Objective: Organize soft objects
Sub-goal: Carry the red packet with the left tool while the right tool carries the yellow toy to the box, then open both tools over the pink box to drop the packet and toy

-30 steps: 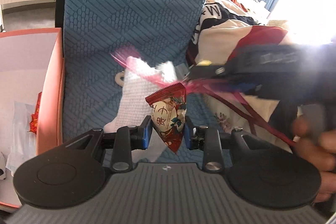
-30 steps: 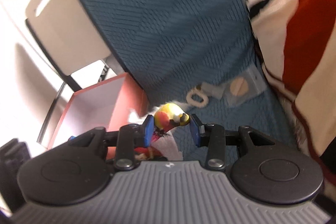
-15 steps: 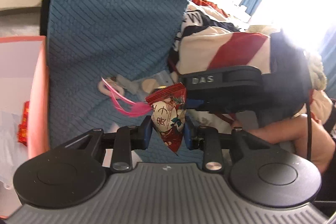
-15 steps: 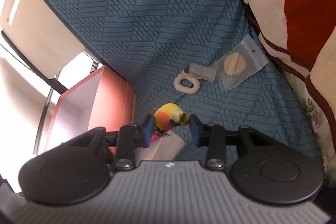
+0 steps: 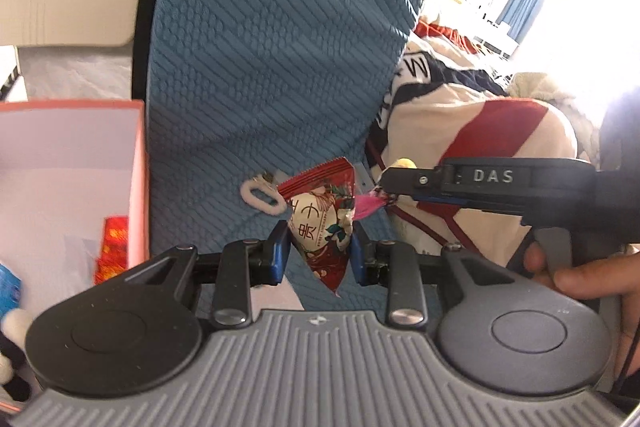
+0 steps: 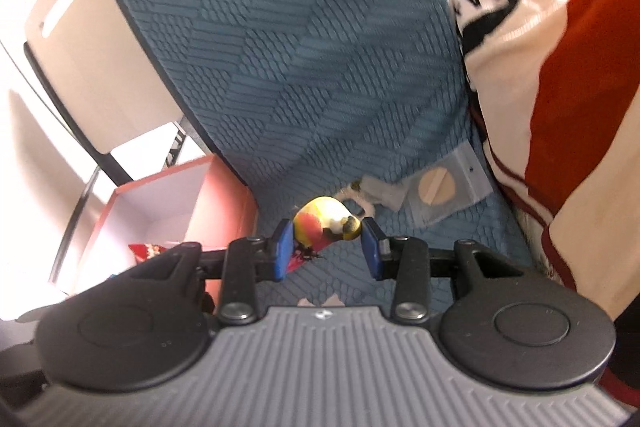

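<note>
My left gripper (image 5: 320,253) is shut on a red printed snack packet (image 5: 322,223), held above the blue textured cover (image 5: 280,67). My right gripper (image 6: 326,247) is shut on a small yellow, red and black bird toy (image 6: 326,223) with pink feathers; the toy's pink tail (image 5: 370,207) shows in the left wrist view beside the right gripper's body (image 5: 500,187). A pink box (image 5: 138,179) stands to the left, also in the right wrist view (image 6: 224,195). A white ring charm (image 5: 262,197) and a clear bag with a tan disc (image 6: 440,189) lie on the cover.
A red, white and black blanket (image 6: 560,87) is piled at the right. The pink box holds a red packet (image 5: 112,247) and other items. A beige chair (image 6: 80,47) stands behind the cover at the left.
The right gripper with the bird toy has risen and tilted; the cover items sit closer under it. The left gripper's view swung slightly, still holding the packet.
</note>
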`<state>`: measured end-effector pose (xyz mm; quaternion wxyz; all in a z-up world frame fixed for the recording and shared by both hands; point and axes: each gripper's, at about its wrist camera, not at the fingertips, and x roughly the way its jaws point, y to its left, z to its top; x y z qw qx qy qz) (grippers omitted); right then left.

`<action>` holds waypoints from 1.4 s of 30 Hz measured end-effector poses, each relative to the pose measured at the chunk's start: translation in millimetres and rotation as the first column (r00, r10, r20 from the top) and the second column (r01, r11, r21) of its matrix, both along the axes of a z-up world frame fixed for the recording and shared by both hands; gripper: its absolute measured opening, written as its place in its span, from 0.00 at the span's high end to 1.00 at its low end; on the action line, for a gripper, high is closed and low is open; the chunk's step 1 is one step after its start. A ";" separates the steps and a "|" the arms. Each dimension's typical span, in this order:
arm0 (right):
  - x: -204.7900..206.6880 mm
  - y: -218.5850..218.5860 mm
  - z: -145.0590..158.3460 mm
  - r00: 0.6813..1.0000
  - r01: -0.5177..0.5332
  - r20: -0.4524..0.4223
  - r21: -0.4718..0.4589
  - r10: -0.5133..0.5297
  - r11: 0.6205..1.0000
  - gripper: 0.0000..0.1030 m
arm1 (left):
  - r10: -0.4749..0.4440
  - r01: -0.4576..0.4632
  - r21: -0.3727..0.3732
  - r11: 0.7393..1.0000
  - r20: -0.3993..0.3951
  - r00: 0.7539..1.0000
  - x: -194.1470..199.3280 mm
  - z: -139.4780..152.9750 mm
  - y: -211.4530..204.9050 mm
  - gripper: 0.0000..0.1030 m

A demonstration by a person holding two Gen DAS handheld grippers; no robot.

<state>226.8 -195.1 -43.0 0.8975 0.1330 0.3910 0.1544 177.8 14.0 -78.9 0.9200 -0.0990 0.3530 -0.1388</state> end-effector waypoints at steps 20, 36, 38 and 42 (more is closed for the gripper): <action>-21.0 116.6 89.8 0.972 -0.171 0.152 -0.051 0.177 0.984 0.61 | 0.191 -0.193 0.022 0.981 0.068 0.979 -19.4 93.1 107.6 0.65; -6.6 252.4 3.8 0.920 -0.385 -0.112 -0.092 0.375 0.918 0.61 | 0.354 -0.350 0.053 0.935 -0.115 0.928 -26.4 34.9 239.6 0.65; -5.7 263.4 -10.3 0.911 -0.402 -0.148 -0.101 0.386 0.910 0.61 | 0.364 -0.359 0.061 0.931 -0.149 0.920 -26.9 22.2 250.0 0.65; -8.7 278.5 -34.7 0.898 -0.419 -0.197 -0.107 0.394 0.902 0.61 | 0.377 -0.373 0.063 0.926 -0.214 0.901 -28.7 -2.2 265.1 0.65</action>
